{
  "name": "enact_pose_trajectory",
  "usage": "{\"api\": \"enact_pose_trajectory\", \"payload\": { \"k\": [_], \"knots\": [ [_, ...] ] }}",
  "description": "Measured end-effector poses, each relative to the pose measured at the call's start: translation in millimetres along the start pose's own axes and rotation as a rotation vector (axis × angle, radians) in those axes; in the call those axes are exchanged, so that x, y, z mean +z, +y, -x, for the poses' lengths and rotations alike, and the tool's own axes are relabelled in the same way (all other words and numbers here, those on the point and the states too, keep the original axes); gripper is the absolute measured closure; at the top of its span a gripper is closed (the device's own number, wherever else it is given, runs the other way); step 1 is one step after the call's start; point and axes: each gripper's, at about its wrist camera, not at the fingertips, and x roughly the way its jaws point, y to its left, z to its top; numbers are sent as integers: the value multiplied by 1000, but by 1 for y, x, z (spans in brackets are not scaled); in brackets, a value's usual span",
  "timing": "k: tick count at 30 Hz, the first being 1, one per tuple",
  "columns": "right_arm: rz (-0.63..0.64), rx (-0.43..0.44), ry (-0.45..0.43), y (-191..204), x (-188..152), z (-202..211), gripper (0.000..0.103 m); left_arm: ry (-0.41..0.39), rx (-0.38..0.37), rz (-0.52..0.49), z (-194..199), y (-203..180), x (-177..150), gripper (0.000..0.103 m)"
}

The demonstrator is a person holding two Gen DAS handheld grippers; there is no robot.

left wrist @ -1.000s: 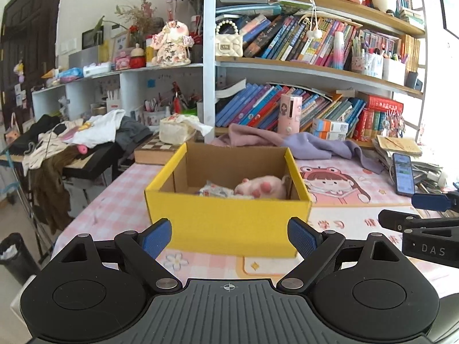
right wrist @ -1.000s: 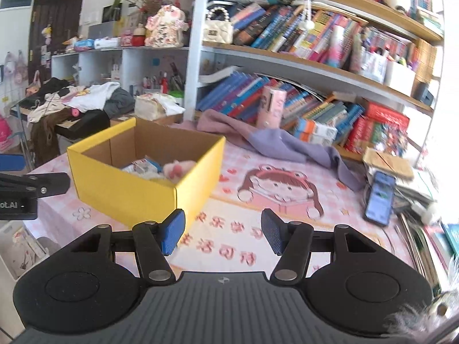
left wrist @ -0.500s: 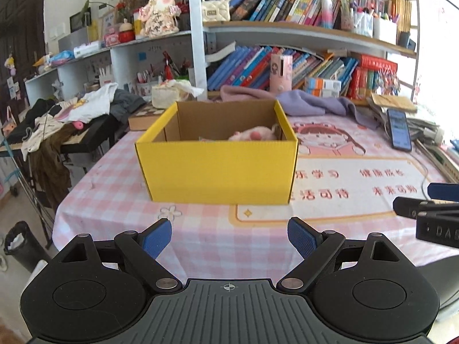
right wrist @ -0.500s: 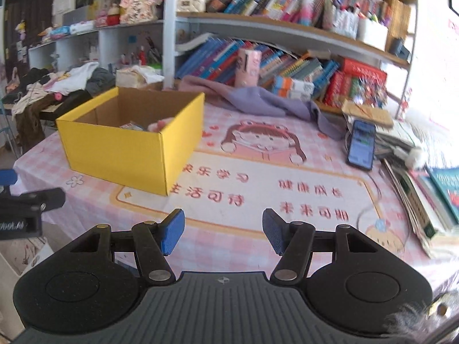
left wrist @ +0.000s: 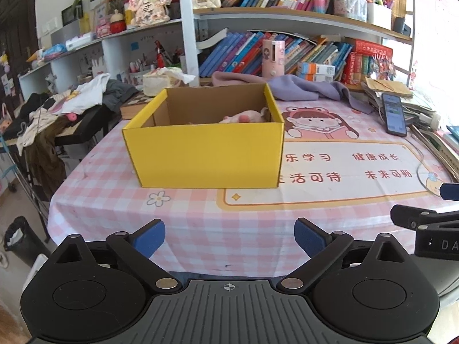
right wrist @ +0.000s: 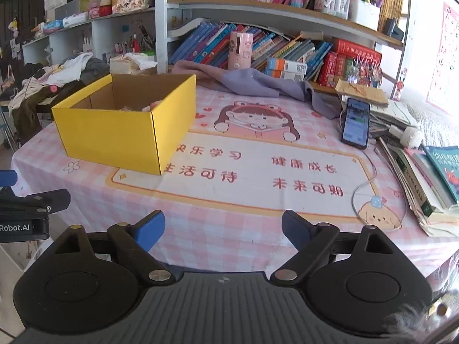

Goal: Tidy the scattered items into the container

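Both grippers hovering off the table's near edge, jaws opening, nothing between them.

Left gripper point(left wrist: 229, 236) and right gripper point(right wrist: 223, 228) are both spreading wide, blue pads point(left wrist: 149, 236) showing, gaps empty; the other unit's side is reading "Robot.AI" in the right wrist view. Yellow corrugated cardboard box point(left wrist: 205, 152), brown inside, is sitting on the pink checked tablecloth point(left wrist: 200, 223), well ahead of the jaws, with a pink plush toy point(left wrist: 243, 117) lying in its back right corner. Printed mat point(right wrist: 258, 172) is carrying red Chinese lettering. Black phone point(right wrist: 355, 121) is leaning at the right, screen lit.
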Motion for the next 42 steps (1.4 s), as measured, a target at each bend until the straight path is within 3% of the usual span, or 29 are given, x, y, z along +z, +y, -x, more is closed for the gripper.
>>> {"api": "enact_pose_trajectory", "payload": {
  "k": [11, 14, 42],
  "knots": [
    [-36, -24, 28, -15, -8, 5, 10, 55, 4, -5, -4, -9, -3, 2],
    [-37, -20, 28, -16, -10, 7, 6, 61, 3, -4, -4, -11, -5, 2],
    [-61, -34, 42, -15, -13, 11, 2, 100, -49, -19, -9, -10, -8, 0]
  ]
}}
